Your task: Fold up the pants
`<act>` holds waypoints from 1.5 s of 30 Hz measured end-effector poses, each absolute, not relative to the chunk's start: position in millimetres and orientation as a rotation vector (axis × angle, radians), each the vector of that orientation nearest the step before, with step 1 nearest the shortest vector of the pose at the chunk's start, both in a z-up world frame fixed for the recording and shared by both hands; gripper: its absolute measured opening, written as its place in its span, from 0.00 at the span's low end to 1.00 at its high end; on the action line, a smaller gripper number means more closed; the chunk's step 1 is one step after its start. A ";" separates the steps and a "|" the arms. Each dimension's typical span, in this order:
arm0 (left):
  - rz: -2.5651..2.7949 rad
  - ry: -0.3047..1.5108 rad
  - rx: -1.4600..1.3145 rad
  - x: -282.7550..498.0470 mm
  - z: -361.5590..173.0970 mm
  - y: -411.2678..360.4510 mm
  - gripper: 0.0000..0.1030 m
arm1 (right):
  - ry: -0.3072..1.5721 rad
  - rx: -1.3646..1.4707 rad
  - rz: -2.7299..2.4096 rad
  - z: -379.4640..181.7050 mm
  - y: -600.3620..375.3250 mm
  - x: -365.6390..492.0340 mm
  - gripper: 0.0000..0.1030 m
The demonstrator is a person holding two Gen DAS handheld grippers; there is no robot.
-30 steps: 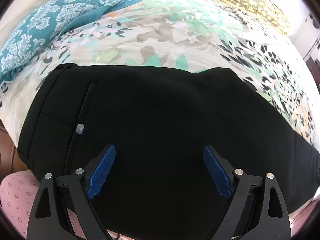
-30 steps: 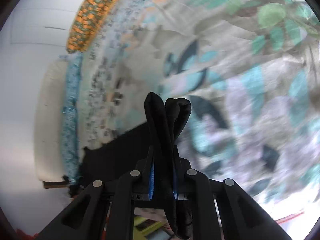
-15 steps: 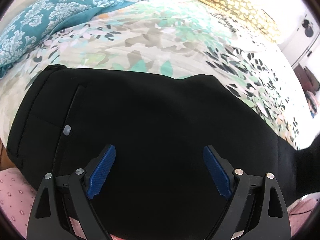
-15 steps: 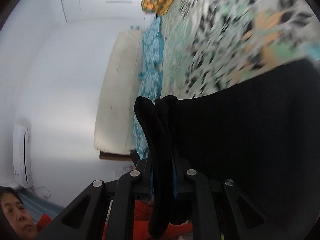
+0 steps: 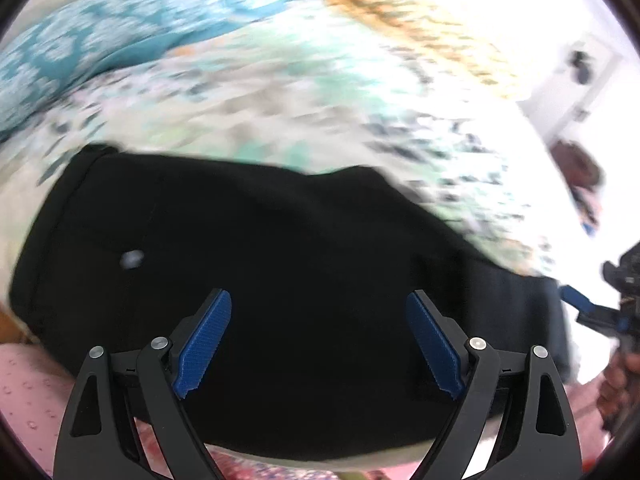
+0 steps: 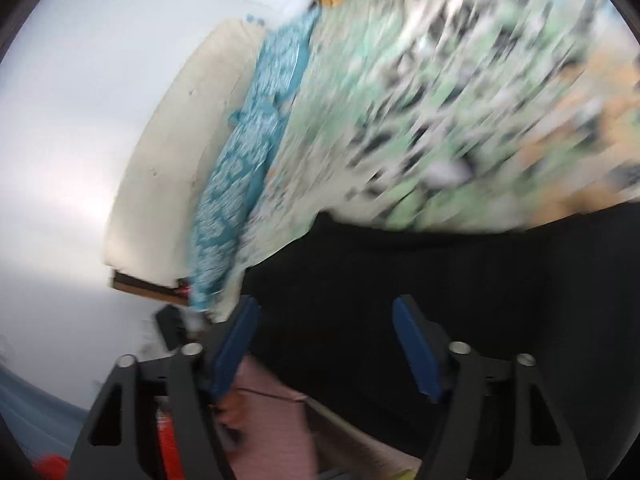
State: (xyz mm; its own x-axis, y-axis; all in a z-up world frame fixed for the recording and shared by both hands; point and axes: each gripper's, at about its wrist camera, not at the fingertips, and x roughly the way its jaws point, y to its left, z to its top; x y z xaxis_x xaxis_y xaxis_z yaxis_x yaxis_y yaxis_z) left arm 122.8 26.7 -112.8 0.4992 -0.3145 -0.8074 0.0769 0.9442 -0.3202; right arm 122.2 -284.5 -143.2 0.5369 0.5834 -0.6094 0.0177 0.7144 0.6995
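Left wrist view first: I see my left gripper (image 5: 318, 340) with its blue pads (image 5: 204, 344) spread wide and nothing between them, hanging over the black pants (image 5: 288, 288); the pants lie flat across the near part of the bed, on the flowered bedspread (image 5: 280, 104), and fill most of the lower picture; a small pale button (image 5: 131, 258) shows on the cloth towards its left end; beyond the pants a teal patterned pillow (image 5: 104, 36) lies at the far left of the bed and an orange patterned pillow (image 5: 424, 32) at the far right; pink cloth (image 5: 28, 384) shows at the lower left, below the edge of the pants; the whole picture is smeared, so I cannot make out seams or folds; at the right edge I can see my right gripper (image 5: 592, 312), its blue pads apart, just beside the right end of the pants, with a hand (image 5: 620, 384) below it. In the right wrist view the right gripper (image 6: 326, 348) has its jaws opening; its pads (image 6: 416, 344) stand clear of the cloth, with the pants (image 6: 440, 288) lying beneath and past them rather than pinched; the bedspread (image 6: 460, 100) runs up and to the right, the teal pillow (image 6: 248, 148) lies along its left side against a cream headboard (image 6: 168, 152).
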 end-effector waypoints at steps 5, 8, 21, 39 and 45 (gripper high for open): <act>-0.511 1.013 -0.178 113.2 -101.9 -37.2 0.75 | 0.885 0.605 0.197 -135.3 -332.9 44.5 0.77; -0.532 1.064 -0.063 113.2 -115.0 -71.8 0.66 | 0.850 0.629 0.155 -138.9 -356.1 9.6 0.77; -0.492 1.174 0.073 116.5 -148.4 -108.9 0.42 | 0.782 0.552 0.201 -128.4 -346.1 13.3 0.77; -0.394 1.189 0.085 110.8 -151.9 -83.5 0.12 | 1.181 0.366 0.212 -214.7 -296.5 59.2 0.78; -0.428 1.165 -0.031 110.8 -141.4 -70.8 0.44 | 0.993 0.472 0.226 -166.1 -329.1 61.1 0.78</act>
State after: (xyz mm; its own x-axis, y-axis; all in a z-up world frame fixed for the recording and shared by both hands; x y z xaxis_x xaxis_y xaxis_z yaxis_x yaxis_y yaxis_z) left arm 110.8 -70.8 -141.4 0.3241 -0.3419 -0.8821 0.3101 0.9193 -0.2423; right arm 61.1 -329.1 -166.1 0.5340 0.3927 -0.7488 0.0290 0.8766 0.4804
